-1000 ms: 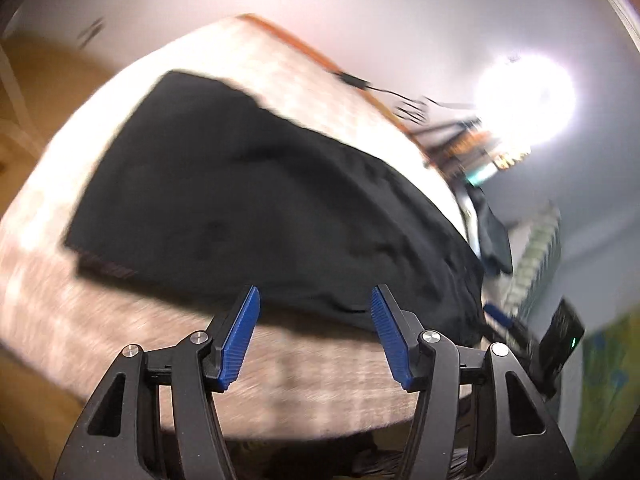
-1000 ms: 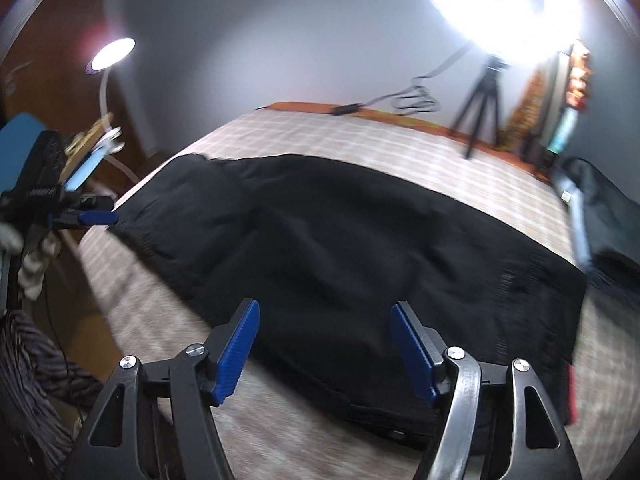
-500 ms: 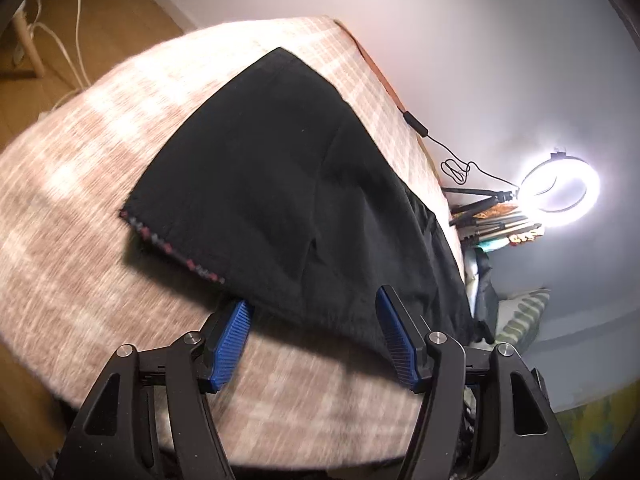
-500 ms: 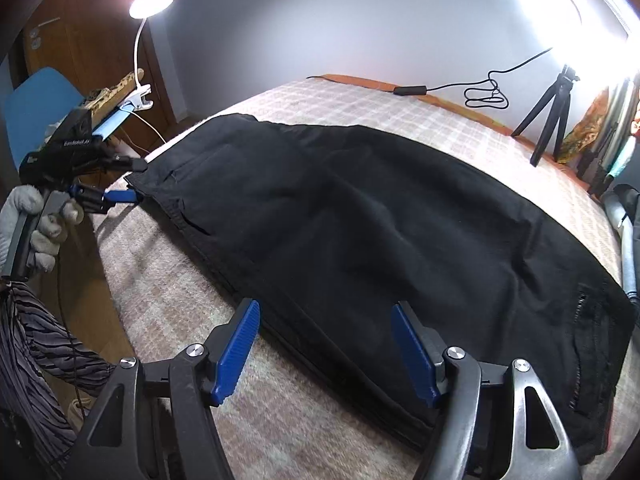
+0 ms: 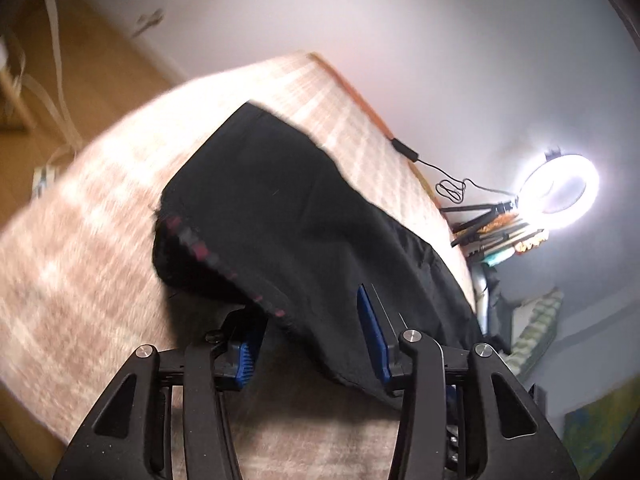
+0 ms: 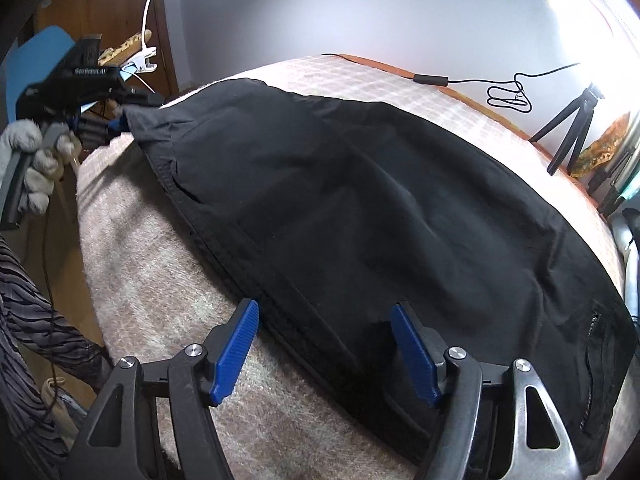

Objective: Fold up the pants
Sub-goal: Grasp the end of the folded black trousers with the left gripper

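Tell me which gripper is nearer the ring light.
Right. The right gripper straddles the pants edge at the end toward the ring light; the left gripper, its fingers closing, is at the far end.

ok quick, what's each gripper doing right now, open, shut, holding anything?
Left gripper: jaws closing around the hem of the pants.
Right gripper: open, jaws straddling the pants' near edge, nothing gripped.
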The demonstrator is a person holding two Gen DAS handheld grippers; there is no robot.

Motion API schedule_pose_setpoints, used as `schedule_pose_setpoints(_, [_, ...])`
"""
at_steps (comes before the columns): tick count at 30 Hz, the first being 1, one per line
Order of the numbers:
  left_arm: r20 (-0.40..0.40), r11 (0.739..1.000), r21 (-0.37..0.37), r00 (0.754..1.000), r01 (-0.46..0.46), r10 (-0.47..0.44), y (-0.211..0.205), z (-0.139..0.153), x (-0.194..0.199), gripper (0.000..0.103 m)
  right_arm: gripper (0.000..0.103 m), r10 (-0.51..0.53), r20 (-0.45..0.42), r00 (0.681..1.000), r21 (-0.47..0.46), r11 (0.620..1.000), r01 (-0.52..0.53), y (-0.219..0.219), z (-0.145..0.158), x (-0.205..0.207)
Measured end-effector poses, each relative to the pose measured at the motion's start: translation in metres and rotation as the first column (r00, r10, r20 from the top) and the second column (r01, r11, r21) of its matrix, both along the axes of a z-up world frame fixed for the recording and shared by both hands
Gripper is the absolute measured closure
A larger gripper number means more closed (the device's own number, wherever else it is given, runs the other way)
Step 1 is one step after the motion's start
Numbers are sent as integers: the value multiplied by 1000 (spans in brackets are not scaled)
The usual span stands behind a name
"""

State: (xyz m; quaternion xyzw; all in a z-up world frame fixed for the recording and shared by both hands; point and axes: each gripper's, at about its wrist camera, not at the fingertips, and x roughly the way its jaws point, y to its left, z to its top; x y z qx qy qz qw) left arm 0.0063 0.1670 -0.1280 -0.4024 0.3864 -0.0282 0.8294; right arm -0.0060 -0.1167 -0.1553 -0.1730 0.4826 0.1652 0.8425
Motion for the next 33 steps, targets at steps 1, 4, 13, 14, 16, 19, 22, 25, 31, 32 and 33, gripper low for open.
schedule_pose_setpoints(1, [7,1000,27,1000,6,-6,-2,2,2,61,27,5,4,1000,-6,1000,-5,2,0,0])
schedule_pose_setpoints(4, [-37,999,40,999,3,-2,-4,-8,8,61,26,24,12,1000,-43,999,-24,9,-4,-2])
schedule_pose_setpoints(13, [37,999,20,998,-48,47,10,3,-2,98,49,55,4,998,-72,996,-55,17,-2,-1])
schedule_pose_setpoints(14, [84,998,-13,995,-58,59,14,9,-10,98,59,60,-18,998,-51,997,-60,18,0,-1])
schedule_pose_setpoints(16, [92,998,11,994,-60,59,20,9,-19,98,59,59,-36,998,-22,998,-60,19,4,-1])
schedule_pose_setpoints(19, [-7,999,-5,999,-33,33,26,-17,-17,98,57,53,-50,997,10,999,-53,16,5,0])
schedule_pose_setpoints(22, [-47,999,-9,998,-35,35,27,-30,-18,98,53,22,-79,997,78,997,-16,8,7,7])
schedule_pose_setpoints(25, [-46,999,-13,998,-46,46,30,-28,-19,96,44,-12,-85,996,203,979,29,-1,17,16])
schedule_pose_setpoints(31, [-77,991,-57,990,-125,121,38,-28,-17,78,57,-104,-46,993,252,961,112,0,32,58])
schedule_pose_setpoints(32, [-77,989,-59,989,-134,129,40,-29,-17,78,61,-105,-39,994,251,962,111,6,34,70])
schedule_pose_setpoints(33, [-74,988,-65,988,-141,136,42,-29,-17,78,61,-104,-29,994,252,962,108,12,35,83])
